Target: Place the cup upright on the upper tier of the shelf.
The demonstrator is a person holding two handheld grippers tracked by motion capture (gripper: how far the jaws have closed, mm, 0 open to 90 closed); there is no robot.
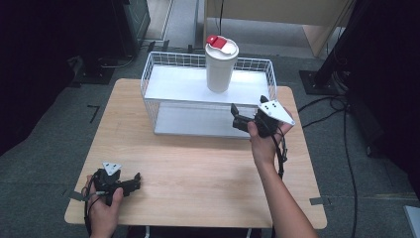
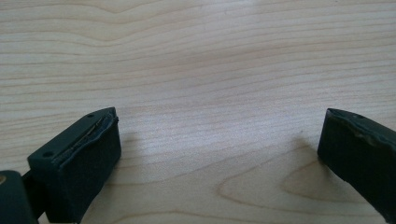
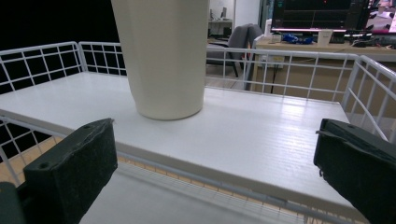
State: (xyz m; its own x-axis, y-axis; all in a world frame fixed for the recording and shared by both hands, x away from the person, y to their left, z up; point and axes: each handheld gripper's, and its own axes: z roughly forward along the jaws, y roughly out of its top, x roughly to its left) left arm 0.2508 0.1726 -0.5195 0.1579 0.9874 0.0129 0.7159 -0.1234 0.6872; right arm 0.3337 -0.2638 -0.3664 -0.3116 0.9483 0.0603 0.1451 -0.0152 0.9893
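We are working at the wooden table (image 1: pixel 198 168) with 2 handheld grippers. The white cup (image 1: pixel 221 64), with its red-and-white lid (image 1: pixel 221 45), is standing upright on the upper shelf of the white wire rack (image 1: pixel 158 69), toward the right half of that shelf.

The right gripper (image 1: pixel 236 116) is hovering just in front of the rack, at about the height of the upper shelf, jaws spread wide and holding nothing. In the right gripper view the cup (image 3: pixel 163 56) is sitting left of centre between the jaws, so we are judging the step in hand to be the approach for a grasp on the cup.

The left gripper (image 1: pixel 132 182) is idling near the table's front-left corner, jaws likewise apart with only bare wood (image 2: pixel 196 70) between them.

Notes for doing this step well:
1. We are advising a shift toward the cup so that it sits centred between the pads.
2. Approach above the shelf's front edge, keeping the lower jaw parts clear of it.
3. Close on the lower body, below the lid, since the cup is tall and likely to tip if pushed high.
4. Squeeze gently; the wall may flex.
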